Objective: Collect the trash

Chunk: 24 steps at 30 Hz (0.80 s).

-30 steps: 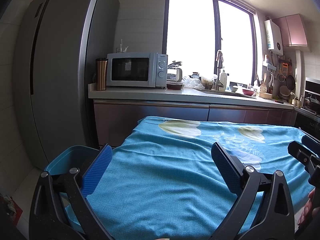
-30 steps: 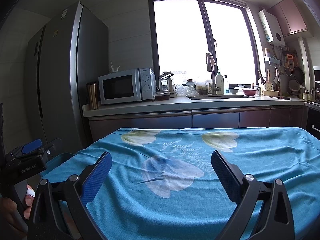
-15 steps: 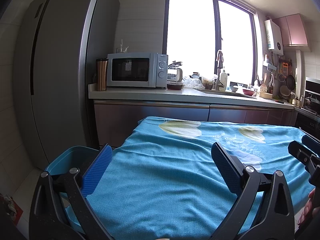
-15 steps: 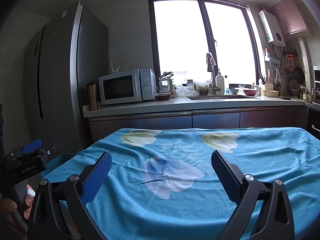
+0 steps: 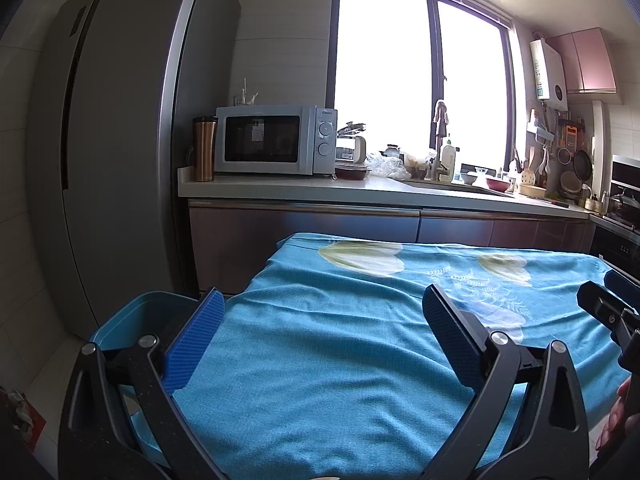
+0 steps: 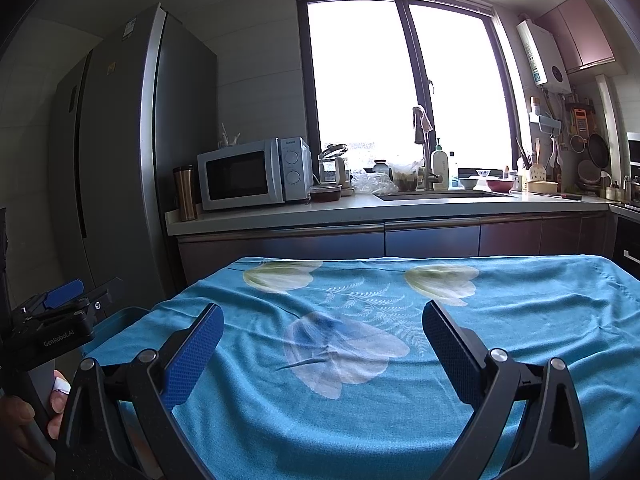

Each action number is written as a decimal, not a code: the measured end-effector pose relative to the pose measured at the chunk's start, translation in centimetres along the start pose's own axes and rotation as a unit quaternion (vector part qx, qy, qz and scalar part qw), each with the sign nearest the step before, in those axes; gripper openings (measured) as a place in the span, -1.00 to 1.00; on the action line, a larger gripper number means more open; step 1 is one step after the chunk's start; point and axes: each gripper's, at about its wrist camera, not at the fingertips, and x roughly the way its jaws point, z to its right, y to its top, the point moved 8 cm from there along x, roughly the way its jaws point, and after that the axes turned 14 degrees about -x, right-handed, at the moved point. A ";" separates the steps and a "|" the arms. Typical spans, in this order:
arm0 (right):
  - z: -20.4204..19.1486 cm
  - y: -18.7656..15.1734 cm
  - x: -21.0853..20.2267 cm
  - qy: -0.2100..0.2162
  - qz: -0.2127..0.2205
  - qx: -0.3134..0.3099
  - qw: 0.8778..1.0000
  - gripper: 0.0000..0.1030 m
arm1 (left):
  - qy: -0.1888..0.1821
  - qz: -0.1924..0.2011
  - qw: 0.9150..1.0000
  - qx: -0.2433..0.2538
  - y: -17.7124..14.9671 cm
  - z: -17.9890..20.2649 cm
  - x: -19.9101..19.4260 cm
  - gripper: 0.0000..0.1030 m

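Observation:
My left gripper is open and empty, held above the near left part of a table under a blue flowered cloth. My right gripper is open and empty above the same cloth. A blue bin stands on the floor at the table's left side, partly behind my left finger; its rim also shows in the right wrist view. No trash shows on the cloth. Each gripper appears at the edge of the other's view.
A grey fridge stands at the left. A kitchen counter runs behind the table with a microwave, a metal tumbler, a sink tap and dishes. A crumpled item lies on the floor at far left.

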 end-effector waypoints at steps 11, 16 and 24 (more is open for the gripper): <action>-0.1 -0.1 -0.4 -0.004 0.002 0.004 1.000 0.87 | 0.002 0.001 1.000 0.001 0.0 0.1 -0.2 0.89; -0.2 -0.2 -0.4 -0.005 0.003 0.004 1.000 0.87 | 0.002 0.000 1.000 0.001 0.0 0.1 -0.3 0.89; -0.3 -0.3 -0.3 -0.004 0.003 0.004 1.000 0.87 | 0.003 0.000 1.000 0.003 0.0 0.1 -0.4 0.89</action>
